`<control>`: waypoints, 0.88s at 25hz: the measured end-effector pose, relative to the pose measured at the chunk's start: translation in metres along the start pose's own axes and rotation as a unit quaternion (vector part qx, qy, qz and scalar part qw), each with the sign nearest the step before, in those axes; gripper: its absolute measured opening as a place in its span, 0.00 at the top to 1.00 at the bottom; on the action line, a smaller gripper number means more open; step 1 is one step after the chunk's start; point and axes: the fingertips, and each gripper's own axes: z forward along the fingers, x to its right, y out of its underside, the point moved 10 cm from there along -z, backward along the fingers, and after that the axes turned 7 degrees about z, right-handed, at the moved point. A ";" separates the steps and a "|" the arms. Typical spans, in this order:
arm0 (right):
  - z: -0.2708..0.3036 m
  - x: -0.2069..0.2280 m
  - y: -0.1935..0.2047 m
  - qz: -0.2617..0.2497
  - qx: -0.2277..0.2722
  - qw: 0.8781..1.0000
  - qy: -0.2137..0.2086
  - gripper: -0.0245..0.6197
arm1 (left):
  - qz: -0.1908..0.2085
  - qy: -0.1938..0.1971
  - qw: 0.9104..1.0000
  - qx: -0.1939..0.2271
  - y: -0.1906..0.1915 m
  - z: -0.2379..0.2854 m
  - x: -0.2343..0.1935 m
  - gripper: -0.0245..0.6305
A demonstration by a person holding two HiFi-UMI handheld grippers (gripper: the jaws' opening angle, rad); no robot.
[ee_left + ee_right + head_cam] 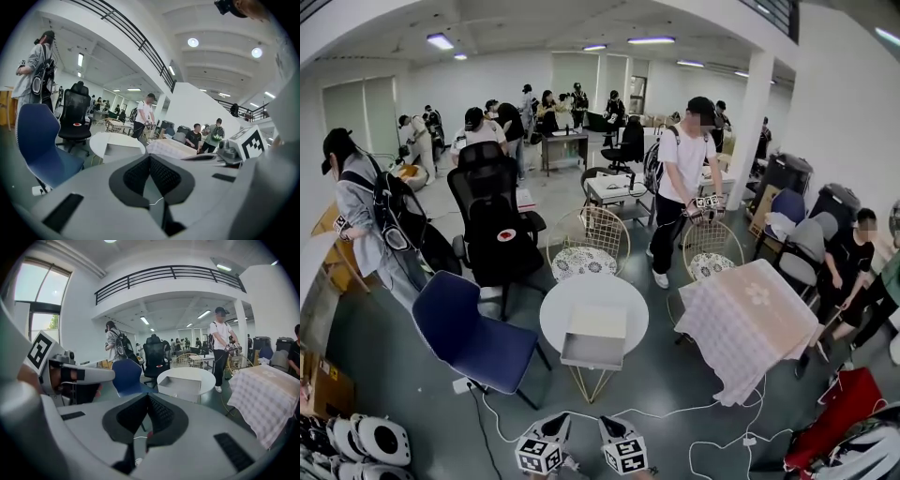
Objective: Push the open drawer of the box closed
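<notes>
Both grippers are hanging low at the bottom edge of the head view, well short of the round table. The left gripper is keeping its pads clenched together w/ nothing btwn them, and the right gripper is likewise pressed closed & empty. The box is sitting on the table's near side, its drawer pulled out twd the person, front poking past the rim. Grey floor is lying open btwn grippers & table, w/ white cables trailing across it. A blue chair is crowding the table's left side and a checked-cloth table its right. A wire chair & a black office chair are standing behind, w/ people farther back.
</notes>
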 end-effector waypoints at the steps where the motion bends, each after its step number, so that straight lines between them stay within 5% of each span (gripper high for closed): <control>1: 0.011 -0.001 -0.007 0.001 0.000 1.000 0.002 0.94 | 0.001 0.002 1.000 -0.001 -0.006 0.005 -0.012 0.95; 9: 0.073 0.004 -0.060 0.007 -0.001 1.000 0.028 0.94 | 0.002 0.027 1.000 -0.011 -0.048 0.048 -0.080 0.95; 22: 0.139 0.011 -0.088 0.020 0.004 0.999 0.044 0.94 | 0.007 0.034 0.999 -0.021 -0.065 0.078 -0.144 0.95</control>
